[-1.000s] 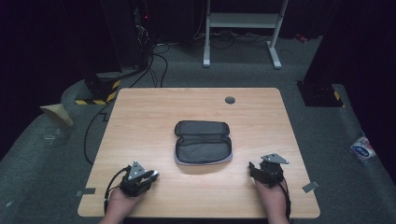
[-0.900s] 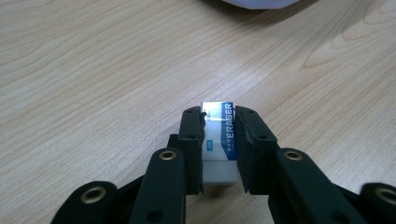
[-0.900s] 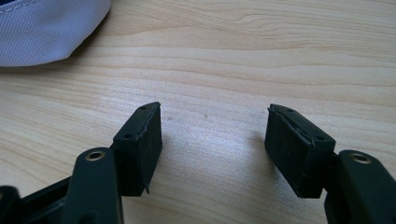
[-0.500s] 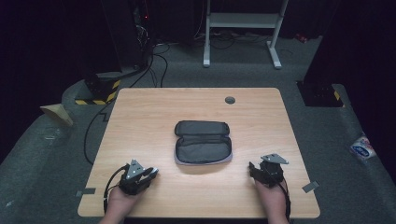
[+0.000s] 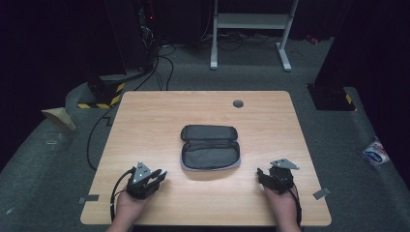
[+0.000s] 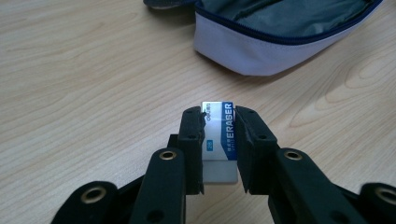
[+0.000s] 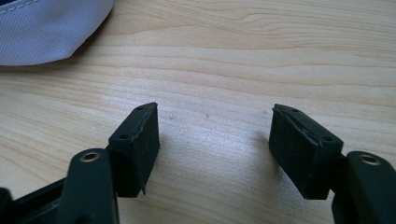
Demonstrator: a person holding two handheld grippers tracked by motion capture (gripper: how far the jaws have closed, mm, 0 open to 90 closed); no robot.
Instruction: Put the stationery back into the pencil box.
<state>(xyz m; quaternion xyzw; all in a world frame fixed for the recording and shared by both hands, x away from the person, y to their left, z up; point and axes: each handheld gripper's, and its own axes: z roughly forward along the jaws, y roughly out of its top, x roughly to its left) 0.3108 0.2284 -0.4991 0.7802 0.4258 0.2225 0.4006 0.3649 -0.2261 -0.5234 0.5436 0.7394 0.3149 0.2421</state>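
A white eraser (image 6: 218,135) with a blue sleeve printed ERASER is clamped between the jaws of my left gripper (image 6: 218,122), low over the wooden table (image 5: 145,125). In the high view the left gripper (image 5: 162,174) sits at the front left, pointing toward an unzipped pencil case (image 5: 210,147) with a dark grey lining, which lies at the table's centre. Its pale outer wall and dark lining (image 6: 261,42) fill the top of the left gripper view. My right gripper (image 5: 261,175) rests at the front right, jaws wide apart with nothing between them (image 7: 215,144); a corner of the case (image 7: 46,28) shows beyond it.
A small round grommet (image 5: 238,103) sits near the table's far edge. Cables, a white metal frame (image 5: 251,34) and a yellow-black striped block (image 5: 101,96) lie on the dark floor behind. Bare wood surrounds the case on all sides.
The left gripper has shifted slightly right toward the case. The right gripper has stayed in place.
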